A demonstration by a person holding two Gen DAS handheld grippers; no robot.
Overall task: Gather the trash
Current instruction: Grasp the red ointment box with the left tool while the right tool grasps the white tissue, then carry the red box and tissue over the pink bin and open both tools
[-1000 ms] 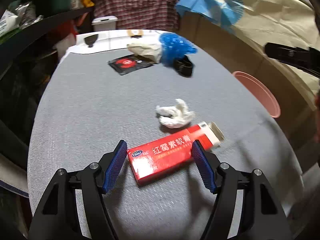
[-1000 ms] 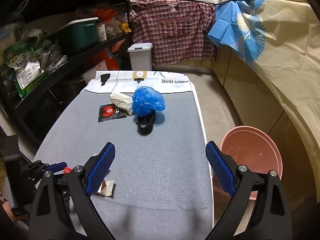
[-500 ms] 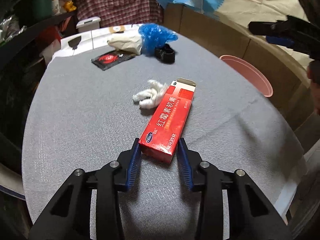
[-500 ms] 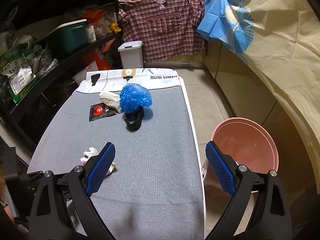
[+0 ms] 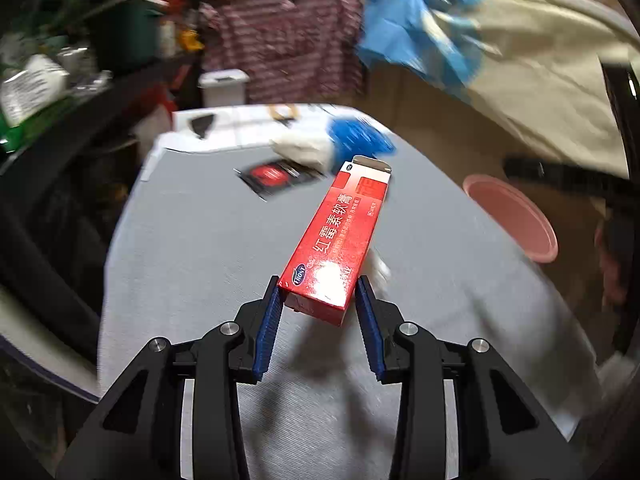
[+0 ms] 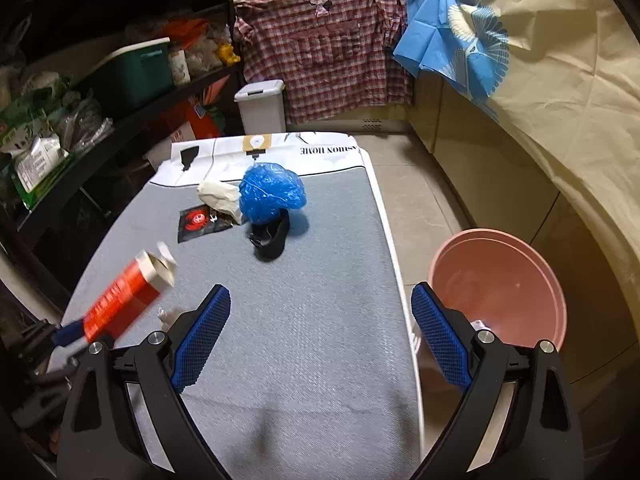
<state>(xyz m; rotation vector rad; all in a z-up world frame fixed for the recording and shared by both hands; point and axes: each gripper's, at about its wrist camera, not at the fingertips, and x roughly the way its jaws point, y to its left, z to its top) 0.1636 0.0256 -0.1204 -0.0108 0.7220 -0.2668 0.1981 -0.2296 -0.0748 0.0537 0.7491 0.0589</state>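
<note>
- The left gripper (image 5: 318, 300) is clamping the near end of the red box (image 5: 340, 236), lifting it clear of the table (image 5: 192, 248).
- The right gripper (image 6: 320, 336) is hovering wide open, empty.
- Next: carrying the box toward the pink bin (image 6: 500, 284) at three o'clock, past the table's right edge; nothing is blocking that path.
</note>
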